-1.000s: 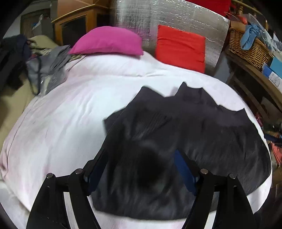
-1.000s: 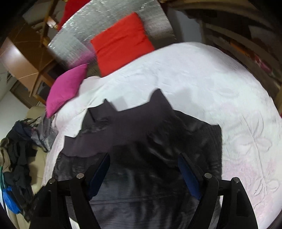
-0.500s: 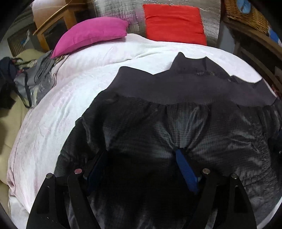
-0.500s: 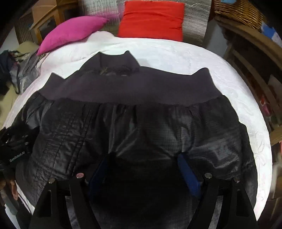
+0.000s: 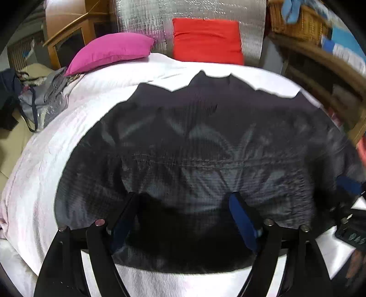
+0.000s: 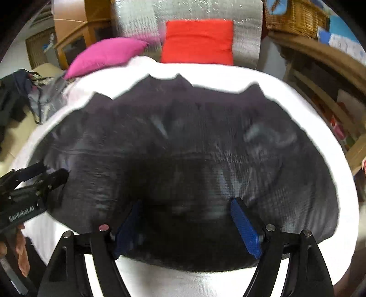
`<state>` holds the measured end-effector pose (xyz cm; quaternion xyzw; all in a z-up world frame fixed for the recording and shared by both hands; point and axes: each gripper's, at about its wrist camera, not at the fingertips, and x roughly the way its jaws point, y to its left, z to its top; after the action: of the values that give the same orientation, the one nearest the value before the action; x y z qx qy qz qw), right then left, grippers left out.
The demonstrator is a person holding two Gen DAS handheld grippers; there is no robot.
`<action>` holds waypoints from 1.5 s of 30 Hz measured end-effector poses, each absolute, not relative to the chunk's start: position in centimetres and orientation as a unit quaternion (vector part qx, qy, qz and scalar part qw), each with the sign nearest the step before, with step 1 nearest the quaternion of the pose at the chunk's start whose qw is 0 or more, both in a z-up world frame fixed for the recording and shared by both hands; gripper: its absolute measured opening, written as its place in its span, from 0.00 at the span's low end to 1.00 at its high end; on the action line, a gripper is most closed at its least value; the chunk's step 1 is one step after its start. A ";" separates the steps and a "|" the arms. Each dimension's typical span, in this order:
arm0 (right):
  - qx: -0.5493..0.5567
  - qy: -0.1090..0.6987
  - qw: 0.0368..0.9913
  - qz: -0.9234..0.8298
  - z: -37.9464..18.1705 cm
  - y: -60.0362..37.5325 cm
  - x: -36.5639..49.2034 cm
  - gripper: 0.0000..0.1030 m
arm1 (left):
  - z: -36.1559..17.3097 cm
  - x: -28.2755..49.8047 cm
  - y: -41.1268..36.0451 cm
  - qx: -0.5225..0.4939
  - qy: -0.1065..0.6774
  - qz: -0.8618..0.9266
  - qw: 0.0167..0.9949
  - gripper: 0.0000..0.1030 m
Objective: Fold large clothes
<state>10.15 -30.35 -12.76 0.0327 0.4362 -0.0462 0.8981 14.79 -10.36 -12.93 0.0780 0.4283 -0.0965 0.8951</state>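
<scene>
Jaws on both grippers stood wide, nothing pinched. Left gripper [image 5: 185,214] jaws were opening, with the dark jacket [image 5: 205,160] lying under and between the blue pads [image 5: 242,219], no pad pressing on the fabric as far as the blurred frame showed. Right gripper [image 6: 186,219] jaws were spread about as wide, pads [image 6: 246,226] likewise clear of the cloth, jacket [image 6: 183,148] filling the gap beneath them.

Jacket lay spread flat on the white bed cover [image 5: 45,160], shiny quilted body toward the cameras, matte ribbed band along the far edge with a few pointed peaks toward the pillows. Near edge of the jacket sat just behind the fingertips in both wrist views, so both sets of jaws were over its near half; white cover showed below it between the gripper arms.

In the right wrist view the left gripper [image 6: 43,176] came in from the left edge, its tips at the jacket's left side; part of a person's hand [image 6: 20,249] was visible under it. In the left wrist view the right gripper [image 5: 350,189] showed at the right edge by the jacket's right side. Whether either touched the cloth: can't tell, too much blur.

Behind the jacket: magenta pillow [image 5: 109,51], red cushion [image 5: 207,40] against a silver quilted panel [image 5: 194,9]. Pile of clothes [image 5: 41,100] off the bed's left side, wicker basket [image 5: 299,21] upper right
</scene>
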 end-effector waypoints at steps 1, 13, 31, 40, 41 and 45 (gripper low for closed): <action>0.031 0.435 0.898 -0.049 -12.6 -30.3 10.2 0.80 | -13.0 14.7 -10.6 0.086 0.425 -0.094 0.896 0.81; 0.043 0.375 0.923 -0.076 -4.9 -29.0 1.8 1.00 | -5.9 7.6 -8.6 0.055 0.377 -0.091 0.920 0.87; 0.036 0.325 0.940 -0.097 -1.4 -25.6 -4.1 1.00 | -1.6 2.7 -7.4 0.036 0.338 -0.103 0.935 0.98; 0.031 0.328 0.939 -0.101 -1.9 -25.3 -3.8 1.00 | -2.2 2.9 -7.6 0.045 0.343 -0.098 0.933 0.99; 0.030 0.329 0.938 -0.102 -1.9 -25.4 -3.7 1.00 | -2.2 2.9 -7.6 0.046 0.342 -0.099 0.933 0.99; 0.030 0.328 0.938 -0.105 -1.9 -25.5 -3.5 1.00 | -2.0 2.8 -7.8 0.047 0.335 -0.101 0.936 0.99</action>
<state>-3.54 -25.54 -1.87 0.0300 0.3279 -0.1052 0.9384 2.79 -7.82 -2.02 0.0473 0.3347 -0.1005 0.9358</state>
